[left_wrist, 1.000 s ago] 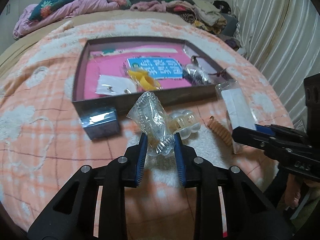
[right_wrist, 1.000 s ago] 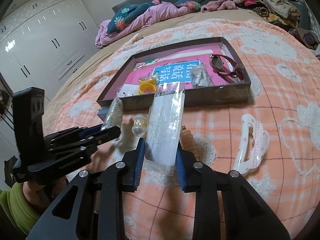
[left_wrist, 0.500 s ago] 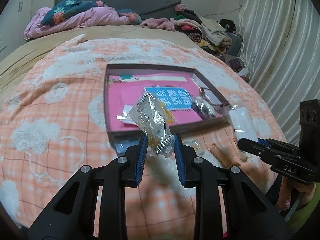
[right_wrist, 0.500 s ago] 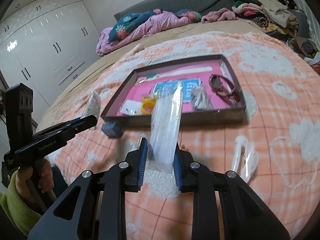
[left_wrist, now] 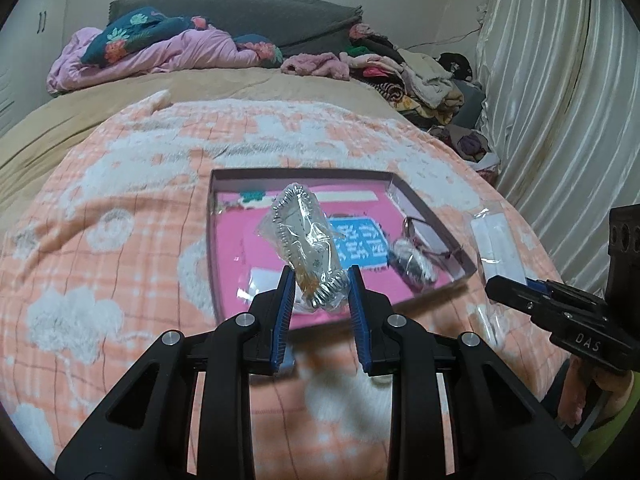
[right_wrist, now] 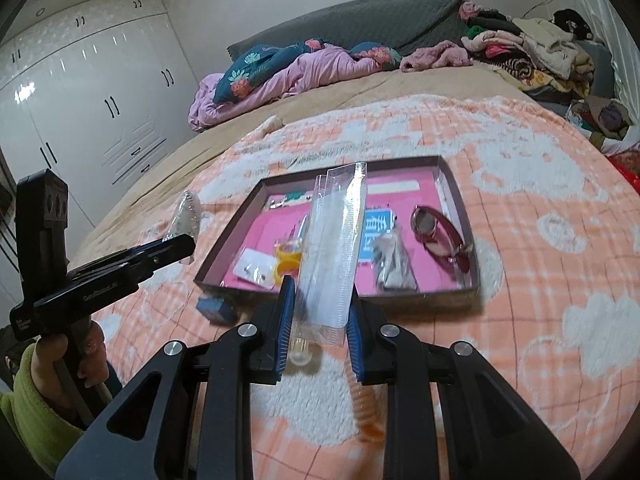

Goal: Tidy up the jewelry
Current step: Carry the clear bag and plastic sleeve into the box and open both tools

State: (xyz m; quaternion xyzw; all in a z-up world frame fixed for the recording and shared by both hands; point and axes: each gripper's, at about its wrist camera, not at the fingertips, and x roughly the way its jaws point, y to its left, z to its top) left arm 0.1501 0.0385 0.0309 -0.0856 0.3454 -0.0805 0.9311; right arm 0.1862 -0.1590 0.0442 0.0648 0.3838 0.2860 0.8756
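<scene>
Peach-and-white fleece covers the bed (left_wrist: 120, 264) you are working over, and it is soft ground: anything set down on it will sink and tilt. On it sits the shallow, dark-walled box (right_wrist: 464, 216) with a pink lining, already holding a pair of red-framed glasses (right_wrist: 436, 236), a yellow ring (right_wrist: 286, 262), a small white card (right_wrist: 252, 268) and a crinkled packet.

Your right tool (right_wrist: 320, 320) is clamped on the lower end of a long clear sleeve (right_wrist: 336, 240), which stands up in front of the box. It looks light and fairly stiff along its length but slick, so I'd judge a grip near the sealed end safest; squeeze the middle and it may buckle.

Your left tool (left_wrist: 322, 300) is closed on the bottom of a crumpled clear bag (left_wrist: 304, 244) with a silvery chain-like piece inside, held above the near part of the box. That film is thin and slippery, and the weight seems to sit low, so hold it just above the contents.

Outside the box lie a small blue case (right_wrist: 216, 308) and an orange coil (right_wrist: 366, 408).
</scene>
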